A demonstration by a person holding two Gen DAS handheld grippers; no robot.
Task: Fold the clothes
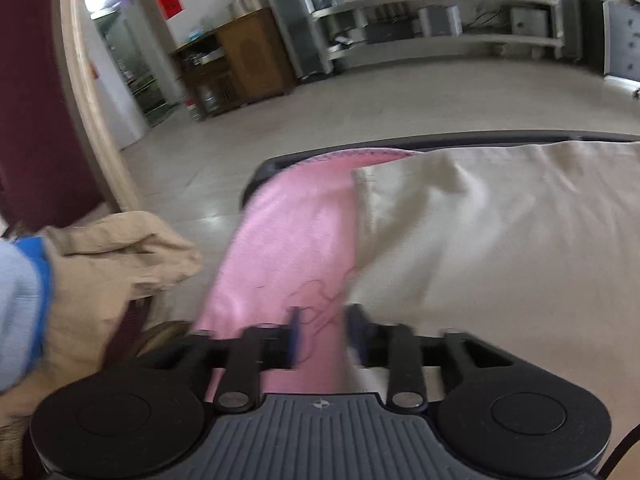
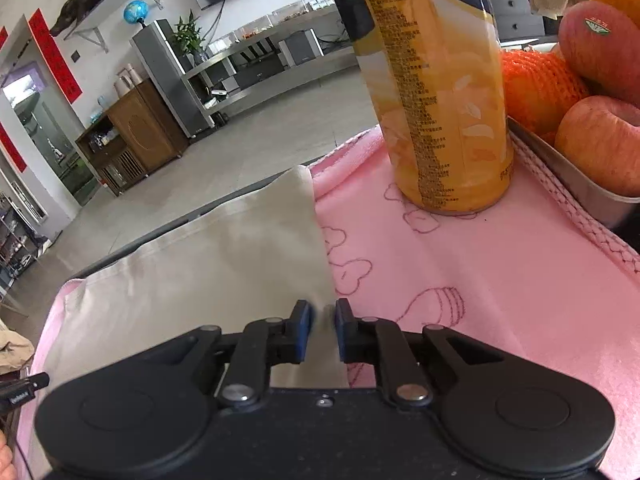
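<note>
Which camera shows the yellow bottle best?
The right wrist view: the yellow bottle stands big and close on the pink towel. The left wrist view does not show it at all.

fine print on yellow bottle [image 2: 440, 92] illegible, red banners [image 2: 54, 58] unreadable

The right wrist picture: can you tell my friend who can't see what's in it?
The right gripper hovers, jaws nearly closed, over the edge of a cream cloth lying on a pink towel. Behind stand a yellow bottle and a metal tray of apples.
</note>
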